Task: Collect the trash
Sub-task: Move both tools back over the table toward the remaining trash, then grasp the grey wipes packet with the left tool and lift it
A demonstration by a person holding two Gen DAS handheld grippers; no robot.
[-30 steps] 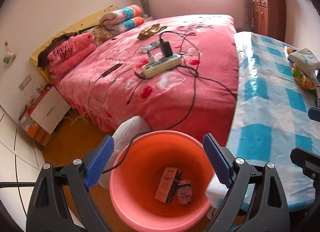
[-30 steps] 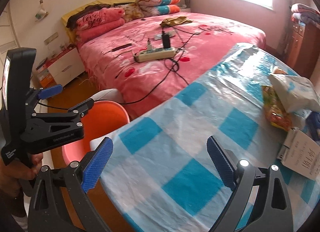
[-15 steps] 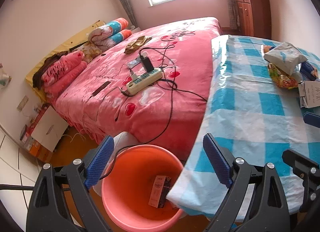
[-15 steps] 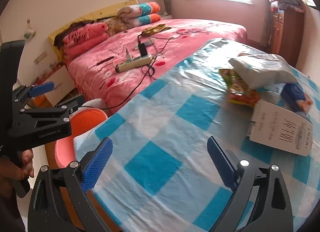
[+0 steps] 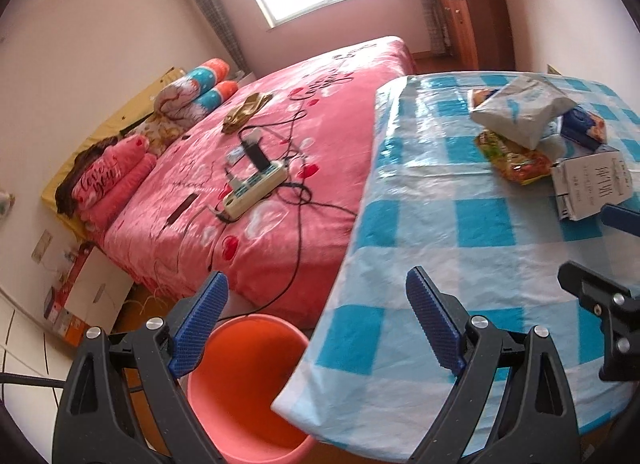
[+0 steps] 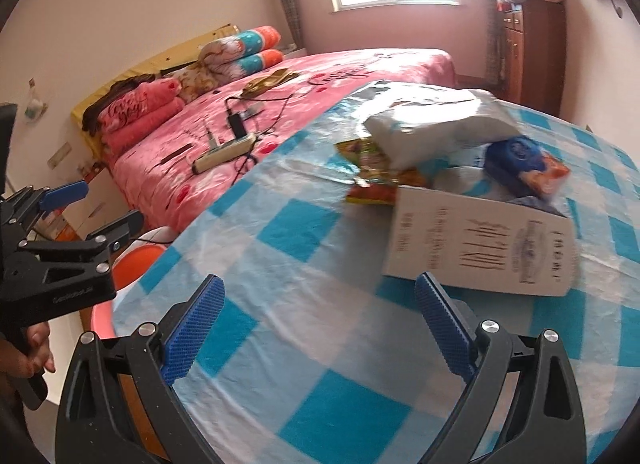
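Both grippers swing away from the bucket, back toward the trash pile.

Your left gripper (image 5: 316, 320) and right gripper (image 6: 318, 322) both stand wide open and hold nothing. A second ago your left view sat over the orange bucket (image 5: 240, 392) at the table's near-left corner; now it is half hidden under the checked tablecloth (image 5: 460, 248). The pile has drawn closer: white box (image 6: 480, 244), grey-white bag (image 6: 436, 124), colourful snack wrapper (image 6: 372, 180) and blue packet (image 6: 524, 164), clustered toward the far-right edge. Judgement: a drop-off appears complete; the next pickup, likely the box, lies ahead.
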